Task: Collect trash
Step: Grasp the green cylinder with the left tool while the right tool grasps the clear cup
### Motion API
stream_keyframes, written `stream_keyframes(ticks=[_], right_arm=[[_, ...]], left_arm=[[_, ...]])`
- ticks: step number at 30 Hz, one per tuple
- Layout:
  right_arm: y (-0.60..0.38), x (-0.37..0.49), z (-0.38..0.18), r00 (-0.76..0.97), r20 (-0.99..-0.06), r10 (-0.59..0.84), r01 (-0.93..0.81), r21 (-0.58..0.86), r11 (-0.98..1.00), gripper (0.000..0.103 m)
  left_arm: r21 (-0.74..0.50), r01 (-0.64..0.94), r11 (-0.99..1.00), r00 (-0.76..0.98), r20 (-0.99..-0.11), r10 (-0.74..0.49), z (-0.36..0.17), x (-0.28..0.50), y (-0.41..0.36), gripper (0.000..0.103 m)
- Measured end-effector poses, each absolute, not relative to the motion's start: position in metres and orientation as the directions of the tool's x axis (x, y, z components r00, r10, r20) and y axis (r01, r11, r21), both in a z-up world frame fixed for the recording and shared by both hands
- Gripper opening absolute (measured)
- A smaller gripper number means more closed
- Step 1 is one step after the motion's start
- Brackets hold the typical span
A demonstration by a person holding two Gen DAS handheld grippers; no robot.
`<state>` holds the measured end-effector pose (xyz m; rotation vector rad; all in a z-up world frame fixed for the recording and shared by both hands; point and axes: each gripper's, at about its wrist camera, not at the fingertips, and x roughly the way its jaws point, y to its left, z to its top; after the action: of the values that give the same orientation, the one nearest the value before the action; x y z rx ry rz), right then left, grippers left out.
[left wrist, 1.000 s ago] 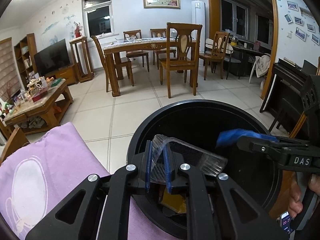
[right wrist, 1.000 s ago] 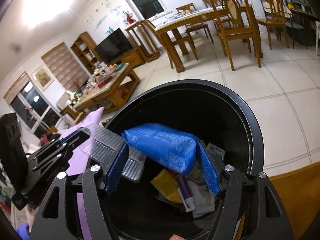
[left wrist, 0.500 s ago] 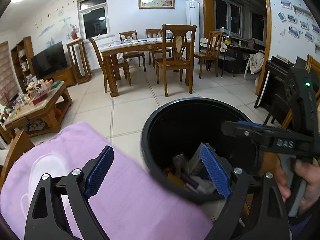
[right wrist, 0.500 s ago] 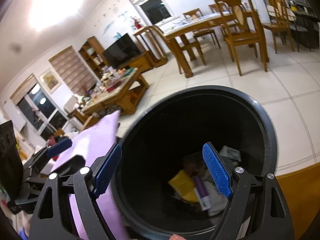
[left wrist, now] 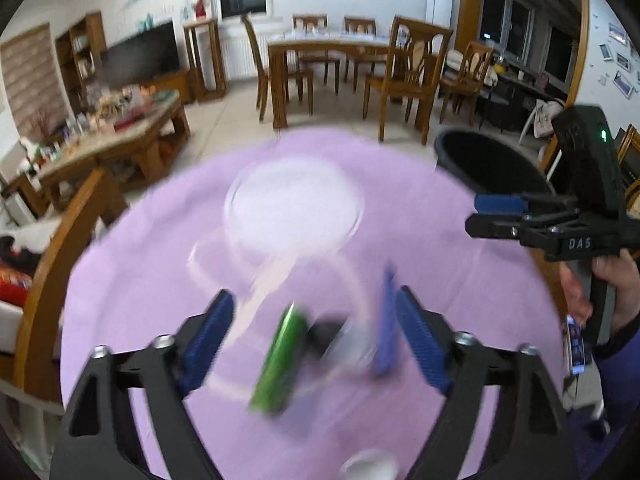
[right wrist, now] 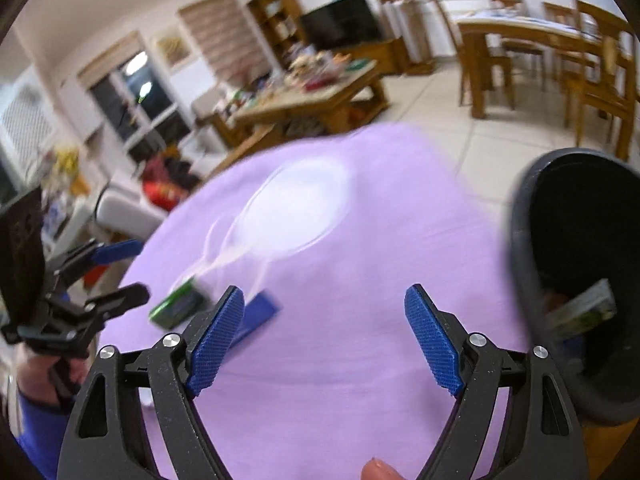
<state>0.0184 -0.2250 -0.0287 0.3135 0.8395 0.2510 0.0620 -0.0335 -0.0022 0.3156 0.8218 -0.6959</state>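
Though blur smears the view, three bits of trash lie together on the purple cloth of the worktop: a green packet, a dark lump beside it and a blue wrapper. Just past the cloth's right edge stands the black bin with litter inside. The left gripper hangs over the three pieces, its jaws wide, having just closed a little, gripping nothing. The right gripper has wide, empty jaws over bare cloth.
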Motion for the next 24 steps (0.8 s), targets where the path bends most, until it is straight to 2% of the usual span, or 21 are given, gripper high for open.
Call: stream_keyframes(ticks=[6,10,12,14,17,20,21,24], right_arm=[[-0.168,0.038,-0.040,0.573,-0.762,0.301,-0.077,0.315,0.946,0.076],[-0.147,0.051,-0.054,0.538,-0.816,0.210,-0.030,0.230,0.973,0.062],[-0.146,0.051,-0.062,0.540,-0.821,0.186,-0.013,0.212,0.977,0.061],[-0.140,0.054,-0.063,0.553,-0.824,0.128,0.011,0.161,0.987,0.054],[-0.135,0.058,-0.062,0.565,-0.823,0.061,0.037,0.100,0.994,0.048],[-0.128,0.059,-0.067,0.579,-0.815,-0.005,0.038,0.021,0.999,0.033],[-0.128,0.059,-0.067,0.582,-0.813,0.008,0.021,0.025,0.999,0.024],[-0.127,0.061,-0.068,0.583,-0.813,0.016,-0.001,0.019,1.000,0.007]], left_arm=[[-0.014,0.719,0.695,0.398,-0.811,-0.429,-0.035,0.064,-0.024,0.055],[-0.045,0.725,0.687,0.375,-0.811,-0.449,-0.047,0.068,-0.023,0.041],[-0.050,0.718,0.695,0.376,-0.812,-0.447,-0.056,0.071,-0.022,0.039],[-0.062,0.711,0.700,0.373,-0.811,-0.451,-0.060,0.073,-0.021,0.036],[-0.074,0.696,0.714,0.386,-0.800,-0.459,-0.059,0.077,-0.014,0.024],[-0.082,0.686,0.723,0.393,-0.794,-0.463,-0.058,0.080,-0.009,0.021],[-0.082,0.684,0.725,0.395,-0.794,-0.462,-0.058,0.080,-0.010,0.021],[-0.089,0.670,0.737,0.404,-0.789,-0.462,-0.057,0.078,-0.007,0.021]])
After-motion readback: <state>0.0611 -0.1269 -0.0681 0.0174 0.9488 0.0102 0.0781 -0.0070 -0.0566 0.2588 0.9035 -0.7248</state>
